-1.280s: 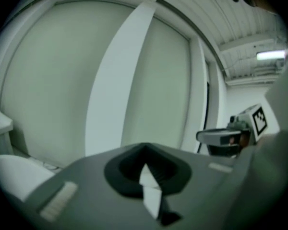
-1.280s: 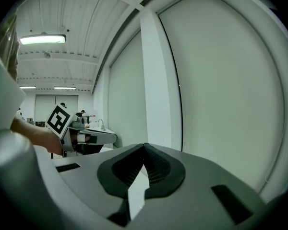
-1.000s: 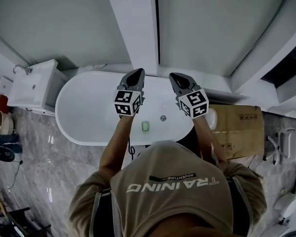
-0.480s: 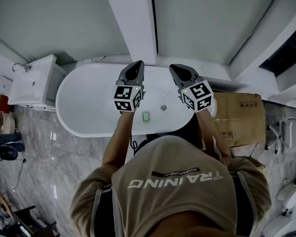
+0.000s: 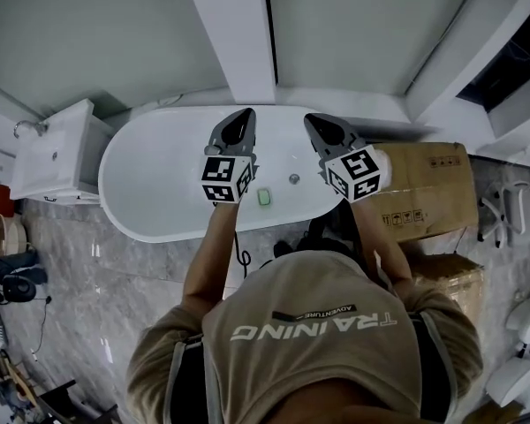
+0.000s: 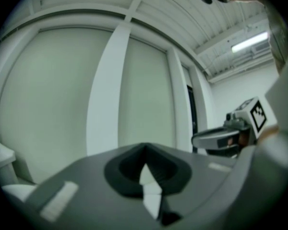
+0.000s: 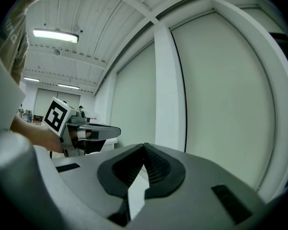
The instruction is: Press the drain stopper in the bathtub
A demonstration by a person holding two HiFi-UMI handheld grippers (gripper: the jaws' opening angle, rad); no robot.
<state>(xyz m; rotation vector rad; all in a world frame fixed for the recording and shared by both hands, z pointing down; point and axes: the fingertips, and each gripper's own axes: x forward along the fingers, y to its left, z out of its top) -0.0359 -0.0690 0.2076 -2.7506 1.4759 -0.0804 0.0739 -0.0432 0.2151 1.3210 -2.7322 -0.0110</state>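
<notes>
Drain stopper [image 5: 293,179] sits on the bathtub [image 5: 150,184] floor, below and between the grippers, closer to the right gripper [image 5: 316,124] than the left gripper [image 5: 241,120]. Both pairs of jaws are pressed together and empty, aimed level at the wall rather than down.

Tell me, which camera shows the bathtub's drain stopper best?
The head view. Looking steeply down, it shows the drain stopper as a small round spot on the floor of the bathtub. The left gripper view and the right gripper view both face the wall panels, so neither shows the stopper at all.
</notes>
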